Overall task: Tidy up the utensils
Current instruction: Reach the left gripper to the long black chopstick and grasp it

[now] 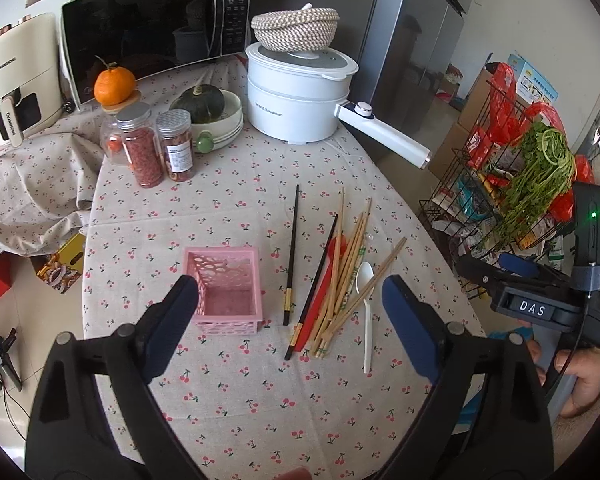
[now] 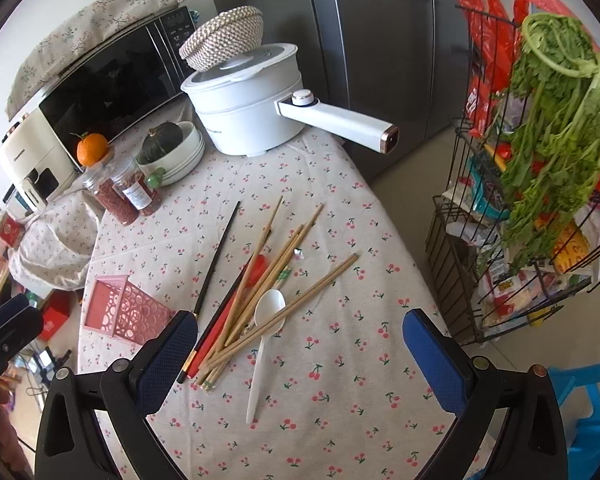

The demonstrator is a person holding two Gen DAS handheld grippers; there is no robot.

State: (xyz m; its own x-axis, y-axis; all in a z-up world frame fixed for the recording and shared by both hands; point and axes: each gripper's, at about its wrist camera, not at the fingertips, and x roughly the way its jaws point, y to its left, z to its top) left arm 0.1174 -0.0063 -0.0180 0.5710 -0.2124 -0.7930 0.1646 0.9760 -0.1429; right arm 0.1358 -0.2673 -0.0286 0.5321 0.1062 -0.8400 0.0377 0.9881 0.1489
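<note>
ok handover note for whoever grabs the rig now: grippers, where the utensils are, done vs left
Left gripper: open, empty, hovering over the pink basket.
Right gripper: open, empty, above the utensil pile.
Pink basket looks empty, standing left of the pile on the cherry tablecloth.
Pile: bamboo chopsticks crossed over a red spoon and a white spoon; one black chopstick lies in the pile, another black chopstick lies apart, between pile and basket.
Done: nothing sorted yet.
Left: move every utensil into the basket.
</note>
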